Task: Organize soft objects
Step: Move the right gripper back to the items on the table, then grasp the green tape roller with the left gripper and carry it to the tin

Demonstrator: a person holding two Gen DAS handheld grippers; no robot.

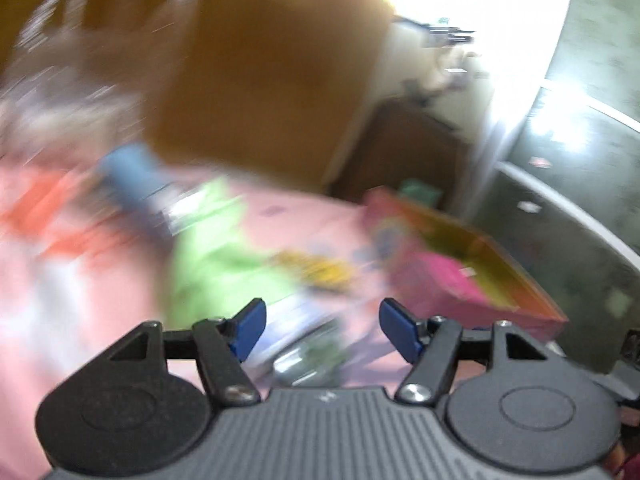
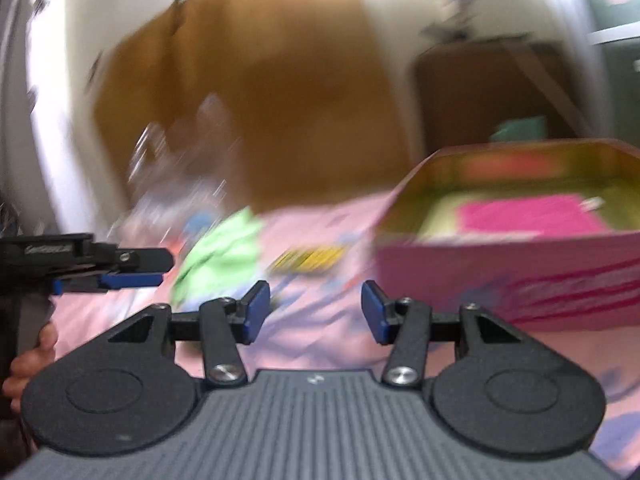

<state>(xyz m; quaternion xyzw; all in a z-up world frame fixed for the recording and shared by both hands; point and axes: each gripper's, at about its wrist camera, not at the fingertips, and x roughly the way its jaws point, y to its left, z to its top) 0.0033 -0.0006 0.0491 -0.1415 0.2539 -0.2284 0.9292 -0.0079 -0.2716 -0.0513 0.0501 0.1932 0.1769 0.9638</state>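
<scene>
Both views are smeared by motion. A light green cloth lies crumpled on the pink bedsheet. To its right stands an open pink box with a folded magenta cloth inside. My left gripper is open and empty, just left of the green cloth. My right gripper is open too, with nothing between its blue pads, low over the sheet between the cloth and the box.
A yellow patch shows on the sheet between cloth and box. Blurred blue and orange-red items lie further left. A brown board rises behind the bed. A dark cabinet stands beyond the box.
</scene>
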